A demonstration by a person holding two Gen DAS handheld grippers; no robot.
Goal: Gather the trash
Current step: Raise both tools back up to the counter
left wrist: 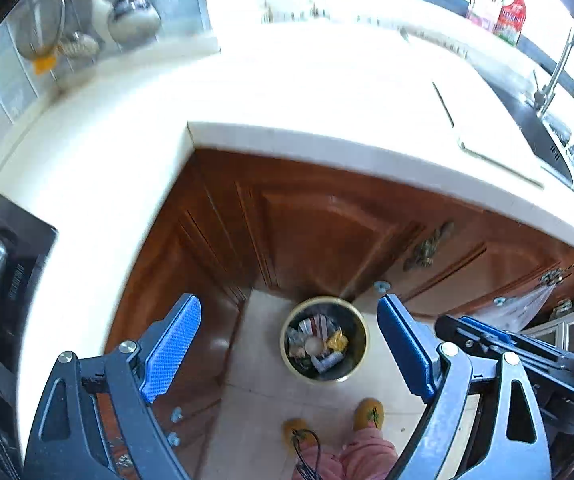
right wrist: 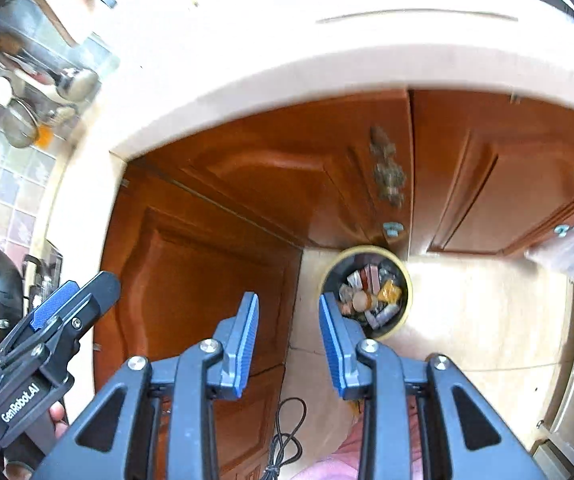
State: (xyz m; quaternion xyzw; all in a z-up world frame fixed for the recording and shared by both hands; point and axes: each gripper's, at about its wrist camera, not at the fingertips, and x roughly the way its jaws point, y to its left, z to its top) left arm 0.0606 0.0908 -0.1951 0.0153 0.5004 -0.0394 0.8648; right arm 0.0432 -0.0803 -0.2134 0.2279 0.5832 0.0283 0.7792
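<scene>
- Currently, trash bin [left wrist: 324, 340] stands upright on floor tiles, tucked in the cabinet [left wrist: 307, 232] corner; prob. parked there to stay clear of walkway.
- Bin's long axis vertical, mouth faces up; wrappers inside.
- Left gripper [left wrist: 289, 344] jaws wide apart, nothing between.
- Right gripper [right wrist: 287, 340] part open, empty.
- Both hang high above bin, aimed down.

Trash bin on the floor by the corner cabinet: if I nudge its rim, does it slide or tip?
The trash bin looks round, upright and squat, so probably slides on the glossy floor tile rather than tipping. Its trash looks like light wrappers, so likely little weight to anchor it.
</scene>
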